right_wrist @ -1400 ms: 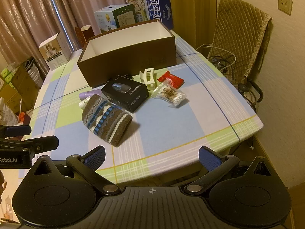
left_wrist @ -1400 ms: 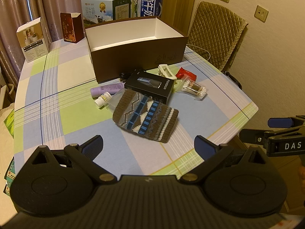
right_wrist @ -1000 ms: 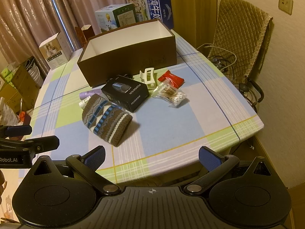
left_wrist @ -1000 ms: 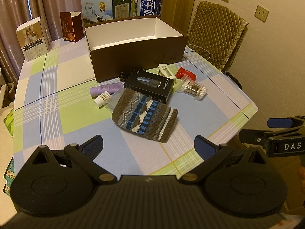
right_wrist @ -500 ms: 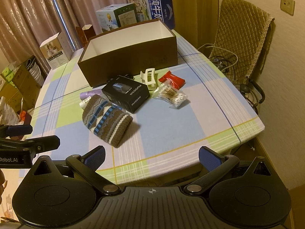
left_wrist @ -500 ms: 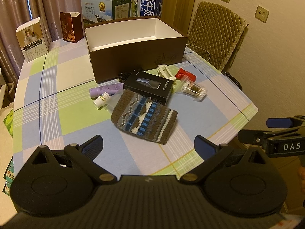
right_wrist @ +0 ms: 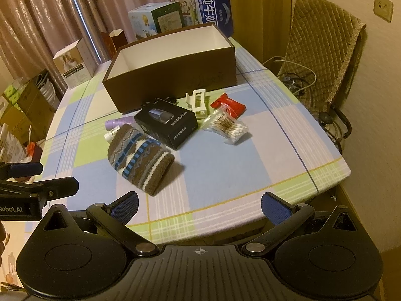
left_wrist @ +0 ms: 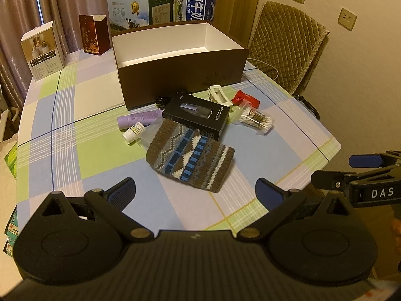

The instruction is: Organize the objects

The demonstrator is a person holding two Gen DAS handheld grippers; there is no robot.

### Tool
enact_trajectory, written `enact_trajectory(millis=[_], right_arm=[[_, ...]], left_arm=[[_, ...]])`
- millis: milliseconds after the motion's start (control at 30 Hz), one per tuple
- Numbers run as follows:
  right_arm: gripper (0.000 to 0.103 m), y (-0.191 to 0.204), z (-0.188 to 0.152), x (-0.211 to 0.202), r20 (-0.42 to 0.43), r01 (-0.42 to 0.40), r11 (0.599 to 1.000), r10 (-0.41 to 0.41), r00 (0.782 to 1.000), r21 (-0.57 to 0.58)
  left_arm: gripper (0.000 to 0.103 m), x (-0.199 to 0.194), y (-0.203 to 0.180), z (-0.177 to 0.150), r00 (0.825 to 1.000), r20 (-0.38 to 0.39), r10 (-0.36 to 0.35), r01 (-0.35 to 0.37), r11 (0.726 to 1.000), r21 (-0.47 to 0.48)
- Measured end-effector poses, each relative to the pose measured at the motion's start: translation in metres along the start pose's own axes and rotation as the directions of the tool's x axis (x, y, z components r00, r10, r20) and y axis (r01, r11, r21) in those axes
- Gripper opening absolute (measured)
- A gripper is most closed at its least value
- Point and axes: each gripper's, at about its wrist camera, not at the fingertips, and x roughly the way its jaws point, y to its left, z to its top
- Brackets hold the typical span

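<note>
Knit pouch (left_wrist: 190,157) untouched; fingers (left_wrist: 124,190) wide apart

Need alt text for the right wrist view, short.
Right gripper, jaws open and empty, hovers at the near edge of a checked table. On it: knitted pouch, black product box, cotton swabs, red packet, white hair clip before an open brown box.

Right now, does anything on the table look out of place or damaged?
Nothing looks damaged or spilled. The knitted pouch lies partly over the black box, and a small white bottle lies on its side beside them, all outside the open brown box.
</note>
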Motion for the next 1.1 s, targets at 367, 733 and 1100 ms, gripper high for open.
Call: enact_trajectory(millis=[367,733,1100], right_arm=[[0.101,-0.007,0.014,0.01,-0.012,-0.016,1.0,0.016,1.0,-0.022],[0.101,-0.02,0.029,0.023,-0.033,-0.037,0.998,0.035,0.999,-0.047],[0.101,-0.034,0.045,0.042,-0.049,-0.097,0.992,0.094,0.994,-0.082]], left_arm=[[0.101,0.008,-0.002,0.011,1.0,-0.011,0.015,-0.015,1.0,-0.021],[0.101,0.021,-0.007,0.021,0.999,-0.026,0.036,-0.038,0.998,-0.058],[0.1,0.036,-0.012,0.031,0.997,-0.045,0.07,-0.074,0.992,-0.1]])
